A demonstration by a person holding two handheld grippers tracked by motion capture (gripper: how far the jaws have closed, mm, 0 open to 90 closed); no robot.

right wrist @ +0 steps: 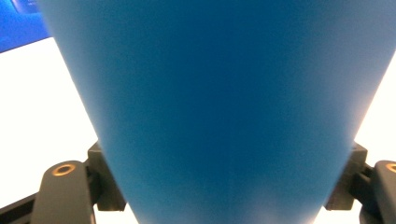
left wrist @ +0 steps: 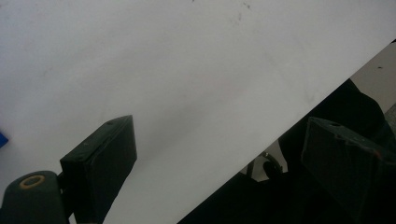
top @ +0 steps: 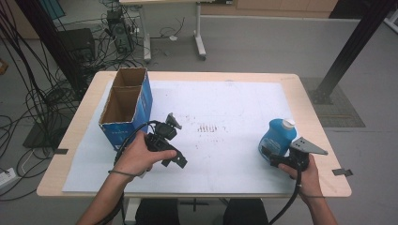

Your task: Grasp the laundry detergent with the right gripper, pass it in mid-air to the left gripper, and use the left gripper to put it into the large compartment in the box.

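Observation:
A blue bottle [top: 277,136] with a white cap stands on the white sheet [top: 225,103] at the right. My right gripper [top: 274,157] reaches it from the near side, low on its body. In the right gripper view the bottle [right wrist: 224,112] spans the whole gap, and both pads [right wrist: 108,186] lie against its sides. My left gripper [top: 174,158] is held in a hand near the table's front, left of centre. Its jaws [left wrist: 219,154] stand wide apart over the bare sheet with nothing between them.
A blue cardboard box [top: 126,105] with two open compartments stands at the back left of the sheet. The wooden table's front edge [top: 197,193] runs just below the hands. Cables and desk legs lie on the floor beyond the table.

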